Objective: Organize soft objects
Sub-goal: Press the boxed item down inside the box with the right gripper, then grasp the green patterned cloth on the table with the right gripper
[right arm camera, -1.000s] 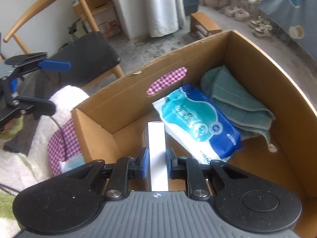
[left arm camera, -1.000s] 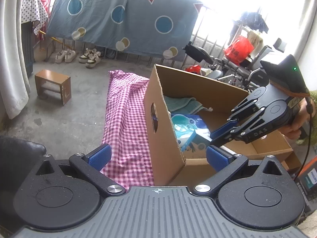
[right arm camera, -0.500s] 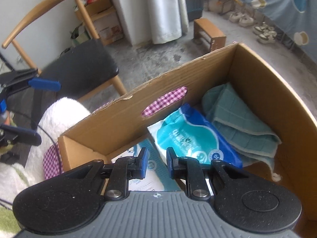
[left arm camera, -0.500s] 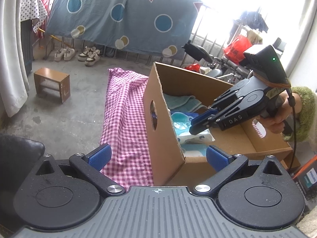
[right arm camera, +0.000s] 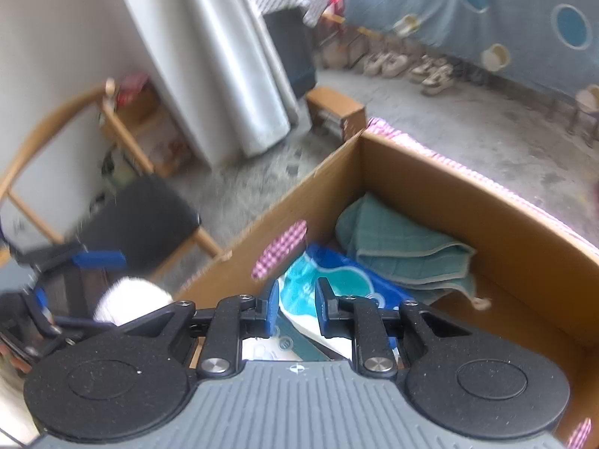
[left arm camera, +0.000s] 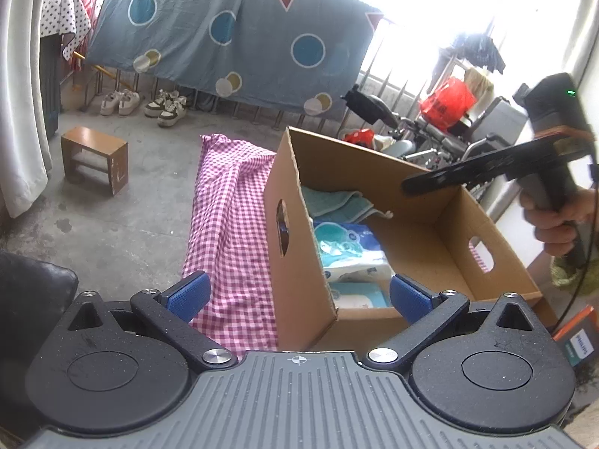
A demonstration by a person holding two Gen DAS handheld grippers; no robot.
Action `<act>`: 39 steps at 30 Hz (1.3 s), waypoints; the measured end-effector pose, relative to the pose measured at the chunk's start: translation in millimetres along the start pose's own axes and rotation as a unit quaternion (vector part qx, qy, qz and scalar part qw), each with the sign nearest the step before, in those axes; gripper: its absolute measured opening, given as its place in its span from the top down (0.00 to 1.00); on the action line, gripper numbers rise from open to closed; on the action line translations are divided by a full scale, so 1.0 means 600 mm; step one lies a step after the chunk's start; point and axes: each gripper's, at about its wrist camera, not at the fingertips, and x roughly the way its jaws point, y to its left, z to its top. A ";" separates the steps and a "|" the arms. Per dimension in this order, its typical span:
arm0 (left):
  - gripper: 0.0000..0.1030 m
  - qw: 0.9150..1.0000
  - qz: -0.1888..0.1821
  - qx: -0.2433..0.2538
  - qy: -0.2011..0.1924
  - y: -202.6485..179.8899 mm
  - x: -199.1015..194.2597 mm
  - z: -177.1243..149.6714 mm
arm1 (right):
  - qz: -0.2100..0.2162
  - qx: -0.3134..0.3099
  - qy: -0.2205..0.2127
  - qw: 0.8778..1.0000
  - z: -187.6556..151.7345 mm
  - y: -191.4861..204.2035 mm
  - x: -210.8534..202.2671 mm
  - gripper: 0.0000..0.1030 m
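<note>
- Above the box (left arm camera: 374, 183), the right gripper (right arm camera: 297, 308) is hanging with its jaws narrowly parted and nothing between them; the pack showing in the gap is lying well below, inside the box.
- Its opening has changed too little to count as motion.
- Inside the box, three soft items are lying: a green towel (right arm camera: 404, 247) at the far end, a blue pack (left arm camera: 344, 247) in the middle, and a flat white pack (left arm camera: 355, 295) at the near wall.
- Before the box's near corner, the left gripper (left arm camera: 297, 295) is waiting with jaws wide apart and empty.
- Step in hand, as judged: a placement looks complete and the right gripper is clearing the box.
- Next move, as judged: finding another soft item outside the box, perhaps the white fluffy thing (right arm camera: 131, 297) beside it, though blur is hiding what it is; wider jaws would be needed.
- Beneath the box, a checked cloth (left arm camera: 228, 224) is covering the floor.
</note>
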 end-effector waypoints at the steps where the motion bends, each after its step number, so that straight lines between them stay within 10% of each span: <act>1: 0.01 1.000 -0.001 -0.002 -0.002 -0.001 -0.002 0.000 | 0.001 0.016 -0.018 1.000 -0.001 -0.003 -0.023 0.75; 5: 0.01 1.000 -0.006 -0.004 -0.011 -0.010 -0.016 -0.001 | 0.002 0.065 -0.097 0.993 -0.015 -0.006 -0.115 0.45; 17: 0.01 0.999 -0.023 0.030 0.010 -0.047 -0.032 -0.027 | 0.031 0.172 -0.239 0.955 -0.129 0.002 -0.263 0.43; 39: 0.01 0.975 -0.073 0.157 0.139 -0.150 0.008 -0.143 | -0.098 0.198 -0.120 0.968 -0.375 0.125 -0.149 0.33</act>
